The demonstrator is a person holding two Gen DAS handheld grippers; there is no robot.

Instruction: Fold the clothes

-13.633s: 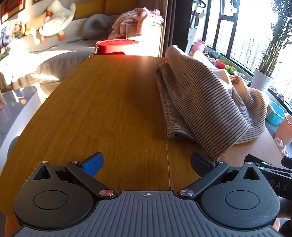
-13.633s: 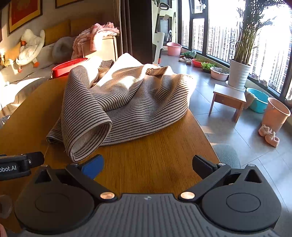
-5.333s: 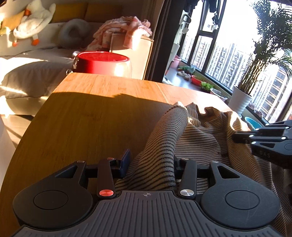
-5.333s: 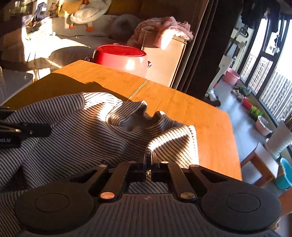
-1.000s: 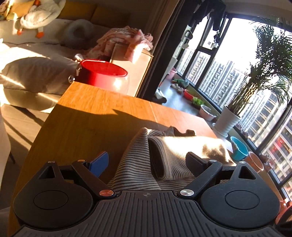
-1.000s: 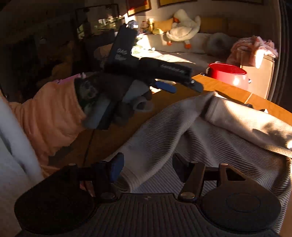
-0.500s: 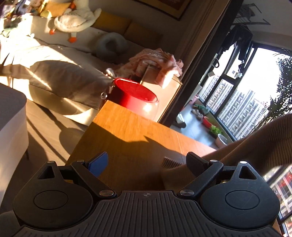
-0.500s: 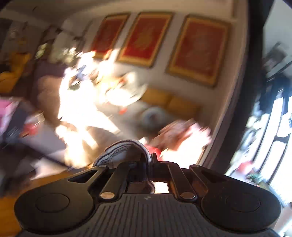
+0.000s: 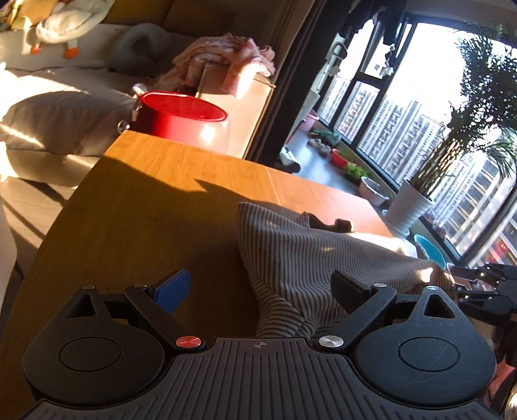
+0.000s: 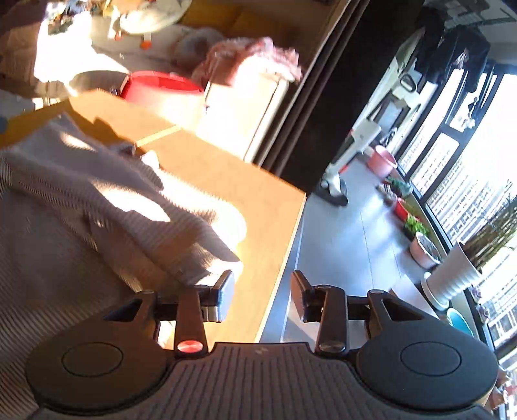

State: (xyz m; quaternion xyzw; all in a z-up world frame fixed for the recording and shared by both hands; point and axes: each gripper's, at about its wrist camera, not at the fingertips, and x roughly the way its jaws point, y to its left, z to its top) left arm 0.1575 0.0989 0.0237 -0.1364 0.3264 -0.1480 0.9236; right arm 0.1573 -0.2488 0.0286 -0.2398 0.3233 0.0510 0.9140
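A brown and cream striped sweater (image 9: 310, 258) lies bunched on the wooden table (image 9: 155, 206), partly in sun. My left gripper (image 9: 260, 286) is open just above the sweater's near edge, with cloth between and below the fingers, not pinched. In the right wrist view the sweater (image 10: 97, 213) covers the table's left part and reaches near the table's right edge. My right gripper (image 10: 262, 295) is open and empty at that edge, its left finger beside a sunlit fold. The right gripper also shows at the right edge of the left wrist view (image 9: 484, 284).
A red pot (image 9: 181, 116) stands past the table's far end beside a box draped with pink cloth (image 9: 226, 64). A sofa with a plush duck (image 9: 64, 26) is at the left. Floor, basins and a potted plant (image 10: 452, 278) lie to the right below the windows.
My right gripper was shut on the sweater and lifted it half a second ago; now it is open and the sweater lies on the table. My left gripper stayed open and dropped toward the cloth.
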